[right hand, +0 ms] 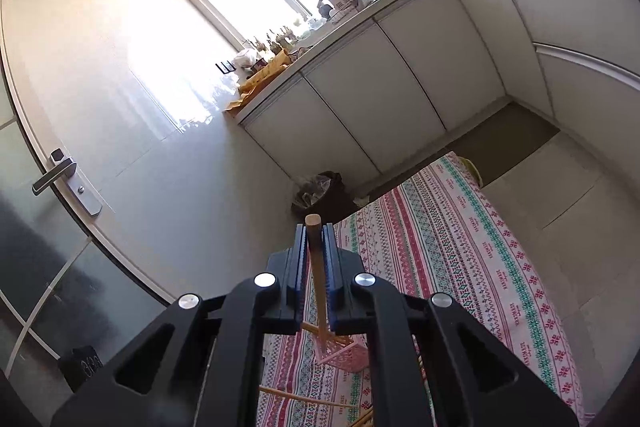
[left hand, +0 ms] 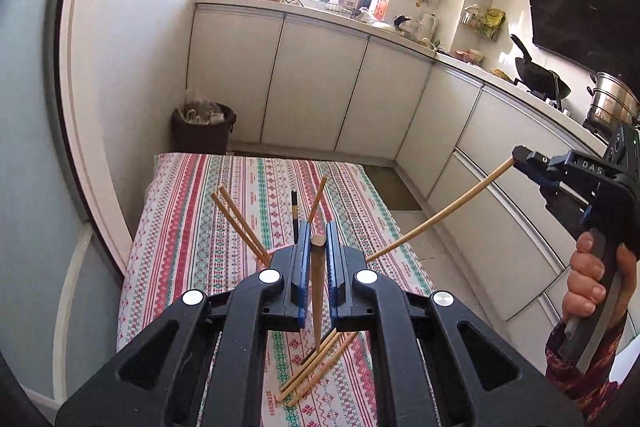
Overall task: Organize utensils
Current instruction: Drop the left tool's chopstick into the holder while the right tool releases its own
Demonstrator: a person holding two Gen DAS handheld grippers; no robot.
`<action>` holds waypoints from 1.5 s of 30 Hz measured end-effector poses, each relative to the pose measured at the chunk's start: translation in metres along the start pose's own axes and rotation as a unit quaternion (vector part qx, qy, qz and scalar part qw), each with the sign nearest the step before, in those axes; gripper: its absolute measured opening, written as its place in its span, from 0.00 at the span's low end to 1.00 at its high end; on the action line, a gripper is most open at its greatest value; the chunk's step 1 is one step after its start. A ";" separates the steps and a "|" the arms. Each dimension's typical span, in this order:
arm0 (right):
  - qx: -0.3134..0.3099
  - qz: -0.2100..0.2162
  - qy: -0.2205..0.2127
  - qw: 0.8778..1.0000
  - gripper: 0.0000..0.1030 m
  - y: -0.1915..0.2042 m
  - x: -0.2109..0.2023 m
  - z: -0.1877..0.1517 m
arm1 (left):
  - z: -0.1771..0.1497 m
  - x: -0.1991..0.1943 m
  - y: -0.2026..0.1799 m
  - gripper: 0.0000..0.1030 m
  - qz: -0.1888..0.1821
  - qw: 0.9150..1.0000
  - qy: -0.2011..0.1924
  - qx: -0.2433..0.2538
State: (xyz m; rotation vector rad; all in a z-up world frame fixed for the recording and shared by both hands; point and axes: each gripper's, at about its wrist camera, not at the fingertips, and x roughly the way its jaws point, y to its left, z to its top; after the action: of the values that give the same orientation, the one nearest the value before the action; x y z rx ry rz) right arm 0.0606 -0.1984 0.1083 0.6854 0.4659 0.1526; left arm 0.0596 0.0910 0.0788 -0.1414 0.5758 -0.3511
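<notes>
Jaws amid chopsticks point(left hand: 316, 371), basket point(right hand: 344, 355)

Cam setup, as I see it. Left wrist cam: sits behind my left gripper point(left hand: 318, 243), looks fwd and down over patterned table point(left hand: 192, 227), close; cabinets point(left hand: 316, 83) upper centre. Right wrist cam: behind right gripper point(right hand: 315, 239), rolled, table point(right hand: 460, 247) lower right. Shared: table, cabinets, bin point(left hand: 204, 127) point(right hand: 320, 193), window.
</notes>
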 end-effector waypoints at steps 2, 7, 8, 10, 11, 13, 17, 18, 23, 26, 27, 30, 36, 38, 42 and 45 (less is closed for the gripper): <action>0.005 -0.001 -0.004 1.000 0.08 -0.004 -0.002 0.002 | 0.014 -0.002 -0.006 0.06 0.003 1.000 -0.009 0.004; 0.017 -0.006 -0.008 1.000 0.08 -0.016 -0.002 0.009 | 0.053 -0.001 -0.018 0.06 0.020 0.999 -0.035 0.022; 0.018 -0.008 -0.008 1.000 0.08 -0.018 -0.002 0.010 | 0.062 0.000 -0.020 0.06 0.025 0.998 -0.041 0.027; 0.023 -0.011 -0.008 1.000 0.08 -0.023 0.000 0.013 | 0.076 0.005 -0.023 0.06 0.033 0.998 -0.048 0.032; 0.025 -0.013 -0.007 1.000 0.08 -0.025 0.001 0.014 | 0.082 0.009 -0.023 0.06 0.037 0.998 -0.048 0.035; 0.028 -0.016 -0.007 0.999 0.08 -0.030 0.002 0.017 | 0.087 0.021 -0.022 0.06 0.051 0.997 -0.046 0.042; 0.027 -0.021 -0.006 0.999 0.08 -0.031 0.007 0.019 | 0.075 0.057 -0.011 0.07 0.069 0.997 -0.015 0.036; 0.027 -0.021 -0.005 0.999 0.08 -0.031 0.009 0.019 | 0.072 0.065 -0.006 0.08 0.065 0.997 -0.002 0.028; 0.014 -0.015 -0.004 1.000 0.08 -0.018 0.022 0.013 | 0.047 0.063 0.022 0.33 0.052 0.998 -0.010 -0.041; 0.000 -0.014 -0.003 1.000 0.08 -0.007 0.034 0.006 | 0.046 0.022 0.034 0.39 0.033 0.993 -0.071 -0.088; -0.006 -0.014 -0.002 1.000 0.08 -0.002 0.040 0.002 | 0.046 0.010 0.037 0.42 0.032 0.991 -0.086 -0.099; -0.032 -0.028 -0.004 0.999 0.08 0.010 0.058 -0.010 | 0.040 -0.017 0.046 0.46 0.037 0.985 -0.120 -0.119; -0.066 -0.044 -0.005 0.997 0.08 0.021 0.092 -0.032 | 0.036 -0.025 0.062 0.48 0.038 0.983 -0.119 -0.131; -0.070 -0.048 0.012 0.996 0.08 0.020 0.107 -0.039 | 0.033 -0.022 0.065 0.48 0.039 0.984 -0.111 -0.133; -0.082 -0.052 0.053 0.994 0.16 0.021 0.131 -0.056 | 0.030 -0.015 0.072 0.48 0.043 0.985 -0.094 -0.136; -0.084 -0.048 0.044 0.994 0.40 0.023 0.125 -0.058 | 0.029 -0.013 0.073 0.49 0.046 0.986 -0.089 -0.137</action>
State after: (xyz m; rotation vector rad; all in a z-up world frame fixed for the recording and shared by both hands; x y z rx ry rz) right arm 0.1452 -0.1114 0.0383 0.4919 0.5628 0.1291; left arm 0.0863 0.1652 0.0934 -0.4056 0.4502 -0.1654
